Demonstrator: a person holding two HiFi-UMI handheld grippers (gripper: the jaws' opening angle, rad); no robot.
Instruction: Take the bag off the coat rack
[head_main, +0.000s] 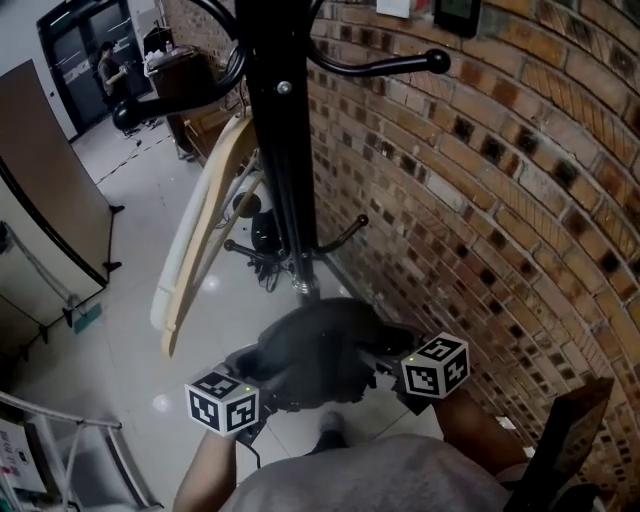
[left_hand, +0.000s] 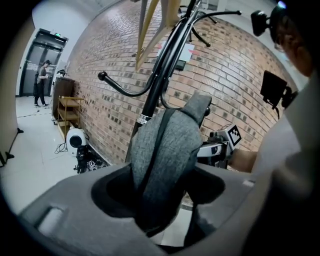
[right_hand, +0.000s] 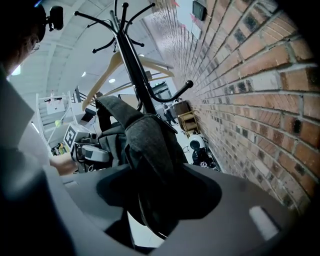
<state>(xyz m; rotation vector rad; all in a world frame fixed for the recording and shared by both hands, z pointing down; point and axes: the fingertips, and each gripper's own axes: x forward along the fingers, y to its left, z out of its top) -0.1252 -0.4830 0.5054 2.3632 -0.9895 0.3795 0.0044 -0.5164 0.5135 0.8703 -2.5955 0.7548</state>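
Observation:
A dark grey fabric bag (head_main: 315, 350) hangs low in front of the black coat rack (head_main: 285, 150), close to the brick wall. My left gripper (head_main: 265, 385) grips it from the left and my right gripper (head_main: 385, 365) from the right, each at one side of the bag. In the left gripper view the bag (left_hand: 167, 150) runs down between the jaws of the left gripper (left_hand: 160, 220), filling the gap, with the right gripper (left_hand: 220, 145) behind it. In the right gripper view the bag (right_hand: 150, 145) likewise fills the right gripper (right_hand: 155, 215).
A pale wooden hanger (head_main: 205, 240) hangs on the rack's left side. The brick wall (head_main: 480, 200) stands close on the right. Dark equipment and cables (head_main: 262, 230) lie at the rack's base. A brown board (head_main: 40, 180) leans at the left, and a person (head_main: 108, 65) stands far off.

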